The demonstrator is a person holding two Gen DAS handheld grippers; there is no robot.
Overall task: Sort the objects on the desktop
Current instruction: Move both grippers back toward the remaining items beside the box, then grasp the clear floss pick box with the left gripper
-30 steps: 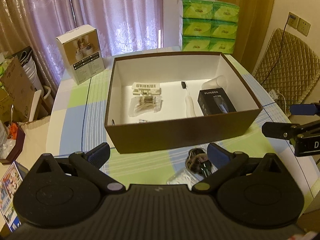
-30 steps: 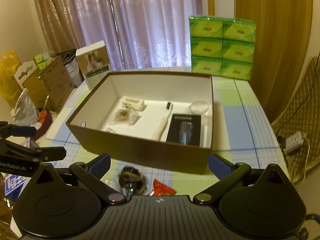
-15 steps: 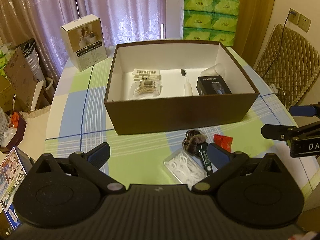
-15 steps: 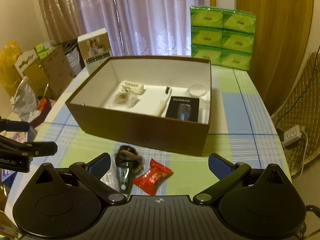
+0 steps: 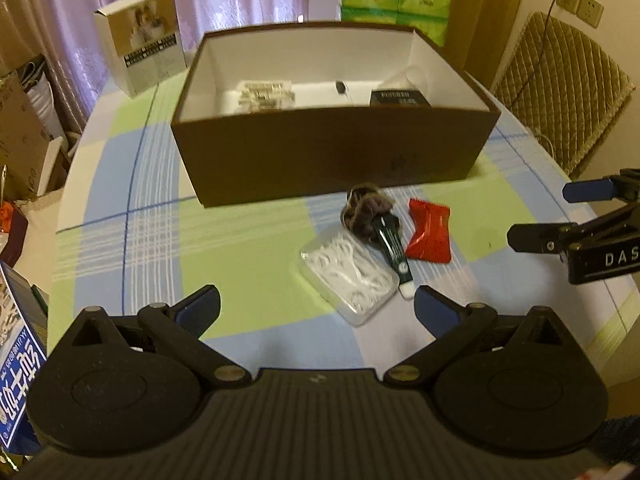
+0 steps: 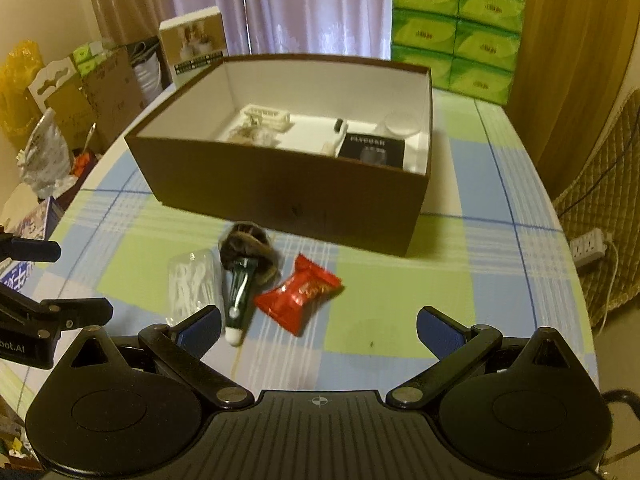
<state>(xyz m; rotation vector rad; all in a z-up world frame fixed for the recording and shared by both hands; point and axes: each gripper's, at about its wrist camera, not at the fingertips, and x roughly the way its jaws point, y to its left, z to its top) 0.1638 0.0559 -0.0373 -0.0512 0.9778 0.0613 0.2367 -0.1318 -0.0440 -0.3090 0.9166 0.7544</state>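
Right wrist view: both grippers spread wide, empty.
Red candy (image 6: 298, 294) lies just beside green tube (image 6: 239, 294), near brown box (image 6: 280, 196).

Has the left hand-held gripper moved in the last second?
Yes. The left hand-held gripper has pulled back and down from the brown box: the box looks farther off, and the red packet and floss case now show.

Stacked green tissue packs (image 6: 458, 32), a photo-printed carton (image 5: 140, 40), and perhaps a quilted chair (image 5: 560, 92).
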